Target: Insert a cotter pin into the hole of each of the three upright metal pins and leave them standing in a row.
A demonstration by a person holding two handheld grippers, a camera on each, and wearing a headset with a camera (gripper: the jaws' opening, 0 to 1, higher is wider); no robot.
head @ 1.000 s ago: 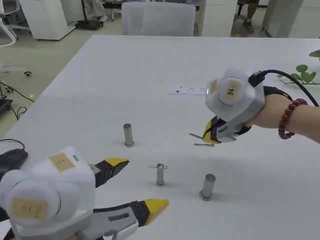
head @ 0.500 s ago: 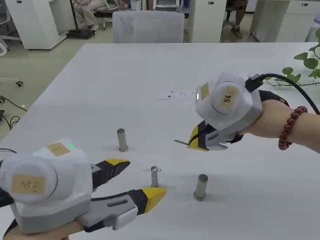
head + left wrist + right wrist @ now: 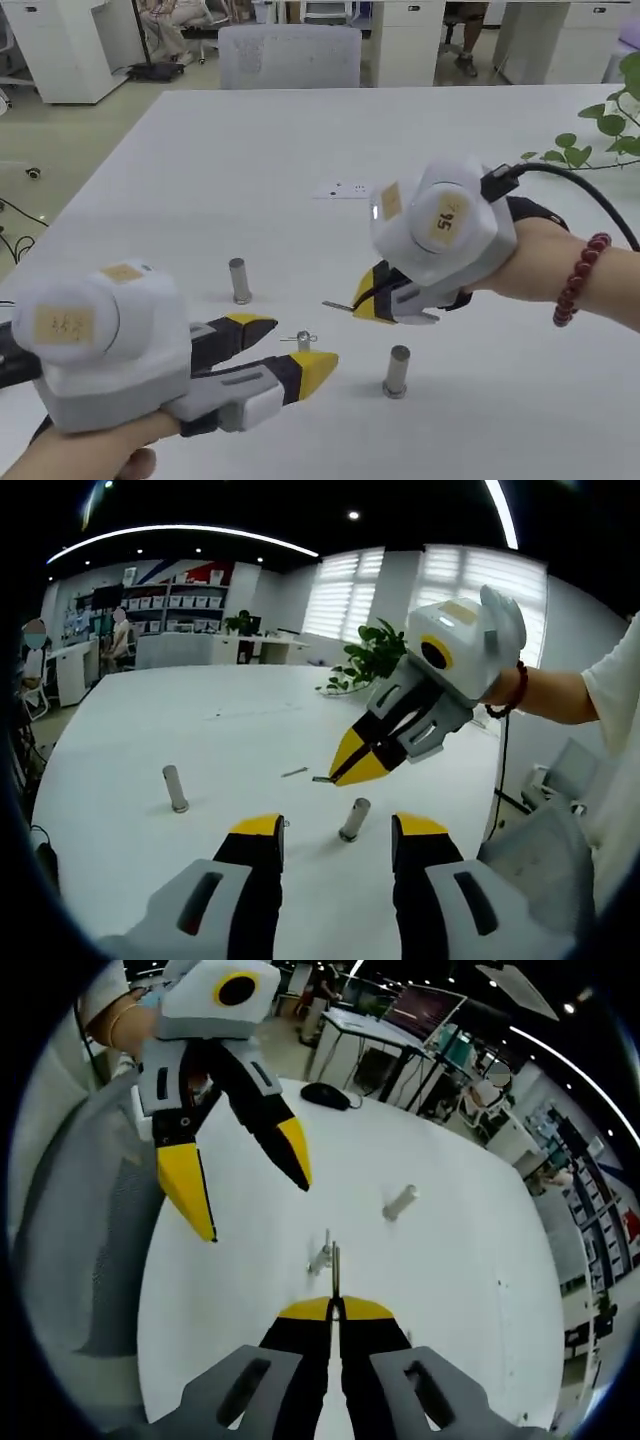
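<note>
the cotter pin [image 3: 336, 305] is pinched in the clenched tips of the right gripper [image 3: 362, 303], its free end poking out to the left, above the table [image 3: 250, 150] and just higher than the pin tops. of the 3 upright pins, the middle pin [image 3: 303, 345] already has a fitted cotter pin [image 3: 288, 339] through its hole, while the left pin [image 3: 239, 280] and the right pin [image 3: 398, 371] look bare. in the left gripper view a thin piece [image 3: 294, 772] lies on the table farther off, probably a spare cotter pin

over the last second the right gripper has come down and leftward with its cotter pin, closing on the row. the left gripper [image 3: 298, 346] has pushed forward, jaws spread and holding nothing, so the middle pin now stands in the gap between them, apparently untouched

so 1 of 3 seems done and a 2nd insertion looks near. the right pin is the closest bare one, though the target can't be told yet. the small hole will need careful lining up, and a nudge could topple a pin
</note>
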